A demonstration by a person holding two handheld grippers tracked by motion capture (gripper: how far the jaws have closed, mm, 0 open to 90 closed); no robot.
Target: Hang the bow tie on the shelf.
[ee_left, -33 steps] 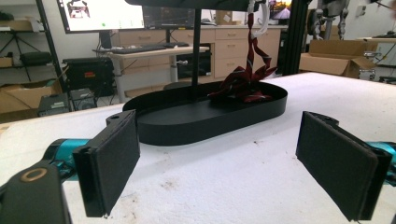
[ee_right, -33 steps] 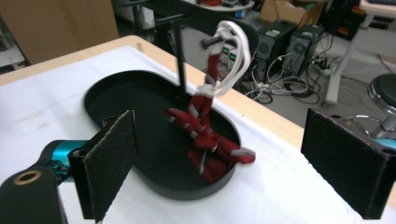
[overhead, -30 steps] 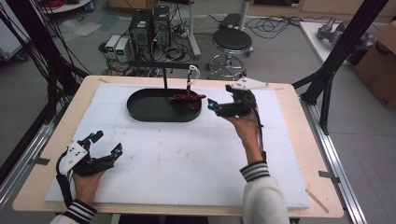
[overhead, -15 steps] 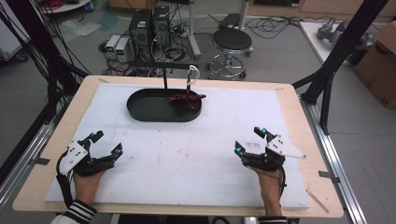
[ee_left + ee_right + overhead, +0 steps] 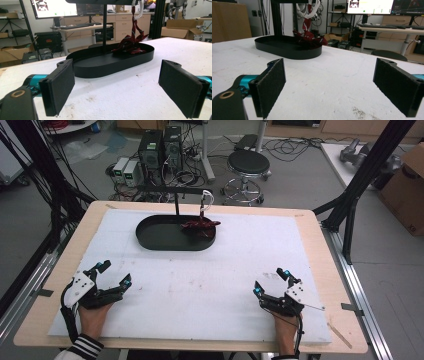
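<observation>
A black oval tray sits at the back middle of the white mat. A dark red striped necktie hangs from a white hook on the tray's stand and piles in the tray's right end. My left gripper rests open near the front left of the mat, nothing between its pads. My right gripper rests open near the front right, also holding nothing. Both face the tray from well away.
A black T-shaped stand rises from the tray. The white mat covers a wooden table. Black frame posts stand at the table's right. A stool and computers stand on the floor behind.
My right gripper has drawn back from beside the tray and tie to the front right of the mat, open. The left gripper has stayed put.
</observation>
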